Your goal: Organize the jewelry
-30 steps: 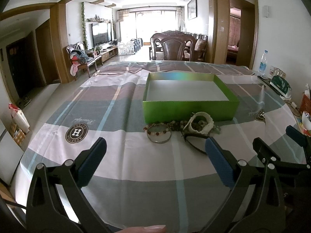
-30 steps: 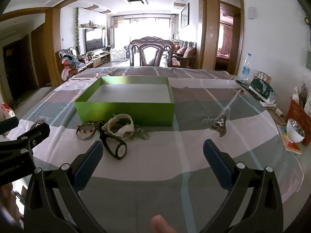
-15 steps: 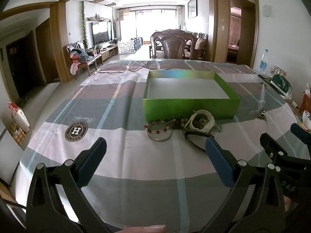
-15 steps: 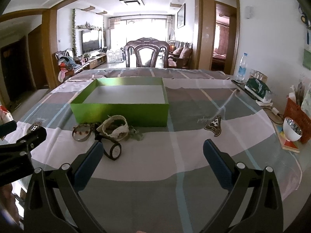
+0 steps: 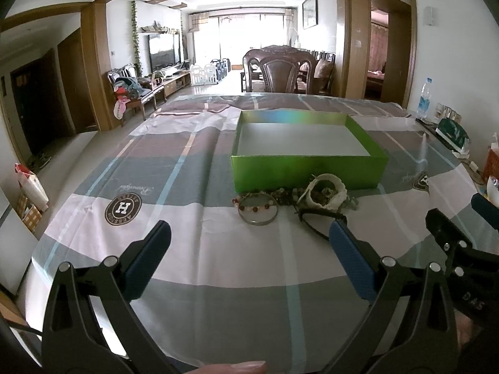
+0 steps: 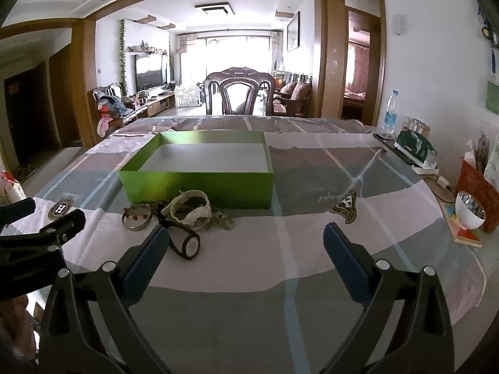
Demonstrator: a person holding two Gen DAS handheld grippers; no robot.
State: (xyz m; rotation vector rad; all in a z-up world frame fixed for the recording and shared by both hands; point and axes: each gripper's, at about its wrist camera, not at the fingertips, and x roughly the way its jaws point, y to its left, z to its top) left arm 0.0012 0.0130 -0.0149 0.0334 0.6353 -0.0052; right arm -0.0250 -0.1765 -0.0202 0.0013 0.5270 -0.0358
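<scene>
Both claws gape wide, empty; the tangled jewelry heap point(image 5: 293, 199) lies before the shiny green cardboard box point(image 5: 307, 174), at twelve o'clock from left claw point(image 5: 249, 249); right claw point(image 6: 246, 243) sees it at eleven; black round-faced watch point(image 6: 190, 244) nearest its left finger.

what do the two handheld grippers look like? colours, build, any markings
Both match: the left gripper and right gripper have black, angular open-frame finger arms with silver round fasteners at the joints, each tipped with a flat blue pad. The right gripper's body, seen at the edge of the left view, carries faint pale lettering, only partly legible. A bare fingertip shows at the bottom edge; no sleeve visible.
</scene>
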